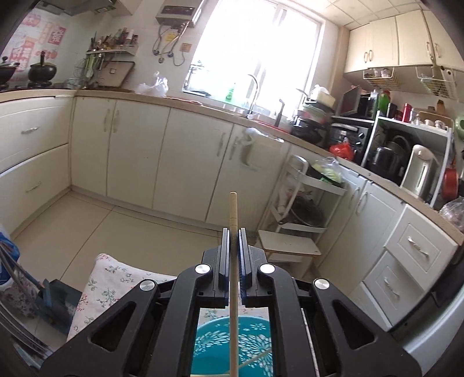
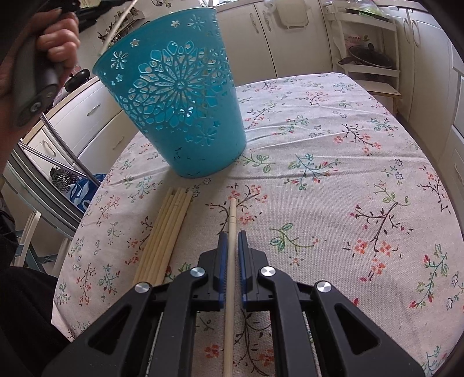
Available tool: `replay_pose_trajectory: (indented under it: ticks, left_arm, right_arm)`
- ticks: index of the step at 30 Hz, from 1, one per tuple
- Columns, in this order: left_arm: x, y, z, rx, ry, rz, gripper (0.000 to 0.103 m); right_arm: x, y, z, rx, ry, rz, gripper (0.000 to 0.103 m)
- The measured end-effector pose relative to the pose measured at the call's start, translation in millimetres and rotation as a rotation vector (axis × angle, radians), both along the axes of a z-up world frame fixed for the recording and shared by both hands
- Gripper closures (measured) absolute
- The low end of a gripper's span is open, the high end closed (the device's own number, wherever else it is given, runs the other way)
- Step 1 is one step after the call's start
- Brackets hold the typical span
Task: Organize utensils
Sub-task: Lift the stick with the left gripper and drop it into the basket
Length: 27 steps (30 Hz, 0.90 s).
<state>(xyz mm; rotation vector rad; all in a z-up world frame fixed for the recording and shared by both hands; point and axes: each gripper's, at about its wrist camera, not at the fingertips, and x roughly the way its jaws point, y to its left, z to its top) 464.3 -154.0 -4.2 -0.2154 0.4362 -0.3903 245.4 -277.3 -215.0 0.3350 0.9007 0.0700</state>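
Chopsticks are what we are sorting. We hold one pale chopstick point(image 1: 233, 220) clenched in our left claw point(image 1: 233, 232), its tip sticking out past the pads into open air, with the kitchen cabinets point(image 1: 136, 150) and floor point(image 1: 95, 229) beyond it. Seen through the frame of that claw, the teal basket point(image 1: 232, 345) sits directly below, its inside showing and another stick lying slantwise in it.

From the right wrist view, our right claw point(image 2: 232, 240) is clenched on a second chopstick point(image 2: 232, 220), whose tip points toward the basket and lies low over the floral cloth on the worktop point(image 2: 333, 179); we cannot tell whether that tip touches the cloth. Just left of it a loose bundle of chopsticks point(image 2: 165, 237) lies flat on the cloth, side by side, their far ends near the base of the teal basket point(image 2: 177, 95). The basket, with its cut-out flower pattern, stands at the far left part of the worktop. Above and to the left of it we see our left hand point(image 2: 55, 37) gripping the dark handle of the other tool, a thin stick point(image 2: 120, 21) angling up past the basket's rim.
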Motion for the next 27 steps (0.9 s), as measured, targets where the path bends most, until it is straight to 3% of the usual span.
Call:
replay_pose_trajectory:
  ticks: [5, 17, 20, 22, 27]
  left_arm:
    - [-6.6, -1.9, -16.0, 0.054, -0.015, 0.039, 0.098]
    - [-31.7, 10.5, -54.4, 0.165, 0.095, -0.011, 0.095]
    - [-47.7, 24.2, -53.6, 0.186, 0.106, -0.01, 0.078]
    - [-60.3, 37.0, -50.1, 0.181, 0.1, 0.012, 0.054]
    - [-88.8, 72.0, -38.4, 0.139, 0.099, 0.045, 0.038]
  right_arm:
    - [-0.1, 1.0, 0.0, 0.002, 0.0, -0.002, 0.095]
    - [-0.6, 2.7, 0.1, -0.028, -0.005, 0.009, 0.095]
    - [-1.1, 4.1, 0.6, -0.036, -0.006, 0.01, 0.095]
    - [-1.3, 5.0, 0.5, -0.04, -0.007, 0.011, 0.095]
    - [-2.0, 8.6, 0.9, -0.074, -0.01, 0.019, 0.095]
